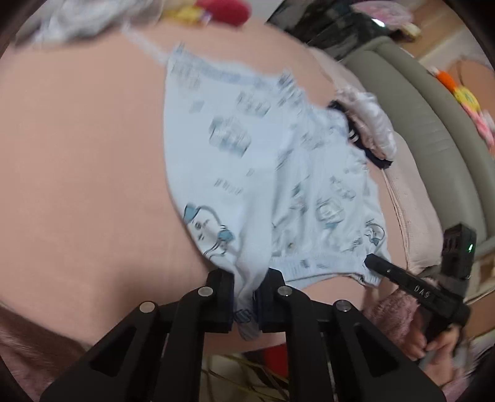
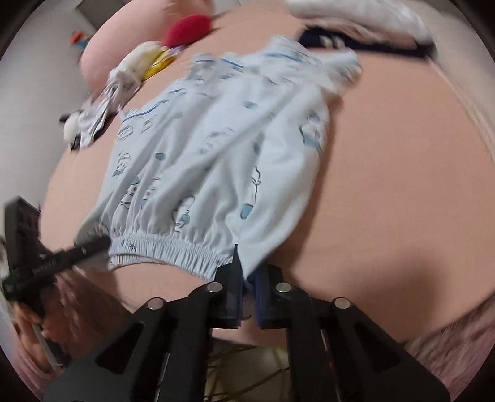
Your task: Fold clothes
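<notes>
1. Currently: pale blue printed shorts (image 1: 263, 173) spread flat on pink bed sheet (image 1: 77, 154), elastic waistband (image 2: 167, 250) at the near edge, legs running away toward the far side.
2. Left of the shorts: bare sheet only; beyond their far left corner, a red and yellow soft toy (image 2: 173, 40) and a crumpled grey-white garment (image 1: 77, 21), both clear of the work.
3. Left gripper (image 1: 246, 297): jaws nearly closed, a bunched fold of the left waistband corner pinched between the pads.
4. Waistband centre: gathered, unheld, sagging slightly between the two corners.
5. Right gripper (image 2: 247, 297): jaws closed right down on the right waistband corner, thin cloth trapped between the pads.
6. Right of the shorts: folded dark and pale clothes (image 1: 371, 133) just past the far leg; grey padded rail (image 1: 433, 108) beyond.
7. Handling judgement: light, limp knit, no stiffness, likely to drape and crease when lifted; low slip risk on the ribbed elastic.
8. Best hold judged to be the thick elastic corners, as taken now; thin leg hems likely to bunch unevenly.
</notes>
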### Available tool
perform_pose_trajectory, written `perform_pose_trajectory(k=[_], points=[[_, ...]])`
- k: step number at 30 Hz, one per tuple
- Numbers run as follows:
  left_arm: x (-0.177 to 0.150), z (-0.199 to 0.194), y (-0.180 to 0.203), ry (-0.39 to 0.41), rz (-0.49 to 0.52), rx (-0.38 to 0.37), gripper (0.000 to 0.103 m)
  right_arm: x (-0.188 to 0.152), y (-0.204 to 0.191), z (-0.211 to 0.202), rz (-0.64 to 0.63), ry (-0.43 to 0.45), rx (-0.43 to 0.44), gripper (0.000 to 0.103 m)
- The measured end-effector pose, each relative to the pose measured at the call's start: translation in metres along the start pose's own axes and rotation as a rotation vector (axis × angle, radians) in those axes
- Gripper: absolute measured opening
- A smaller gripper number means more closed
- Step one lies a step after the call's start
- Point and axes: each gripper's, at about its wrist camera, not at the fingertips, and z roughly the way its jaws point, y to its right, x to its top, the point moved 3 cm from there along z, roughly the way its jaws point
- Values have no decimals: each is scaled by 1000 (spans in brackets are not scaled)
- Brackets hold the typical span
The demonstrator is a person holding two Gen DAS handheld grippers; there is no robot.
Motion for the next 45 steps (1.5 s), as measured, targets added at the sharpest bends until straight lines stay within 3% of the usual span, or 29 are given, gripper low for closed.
perform_pose_trajectory(k=[5,8,11,14,17,20,22,24,26,28,31,34,38,41,45], points=[[10,-89,45,85,103,-154,10,7,-21,-88,19,167,122,3],[18,-128,62,106,171,-177,10,7,-30,-150,7,253,179,3],[47,-112,58,22,156,-150,10,26,-26,-159,22,234,132,3],[113,-76,58,-17,144,-71,10,84,-15,-123,74,147,98,3],[196,-113,101,138,230,-48,10,164,-25,-150,36,257,67,3],[240,-193,149,347,317,-103,10,217,-55,-238,-21,467,106,3],[245,-231,162,436,344,-119,10,229,-72,-296,-58,613,112,4],[246,-264,172,510,363,-135,11,223,-75,-315,-73,655,124,4],[227,-262,166,490,349,-139,11,214,-78,-330,-85,684,138,4],[203,-233,149,430,320,-121,11,191,-73,-311,-84,652,127,4],[155,-163,101,267,236,-93,11,151,-65,-255,-75,567,77,4],[111,-80,48,67,122,-69,11,107,-43,-156,-42,397,-13,4],[56,16,-7,-146,-1,40,11,57,-2,-14,35,99,-98,4],[36,37,-17,-180,-17,62,11,37,15,23,71,14,-127,4],[34,24,-14,-166,-10,30,11,42,12,13,54,49,-145,4]])
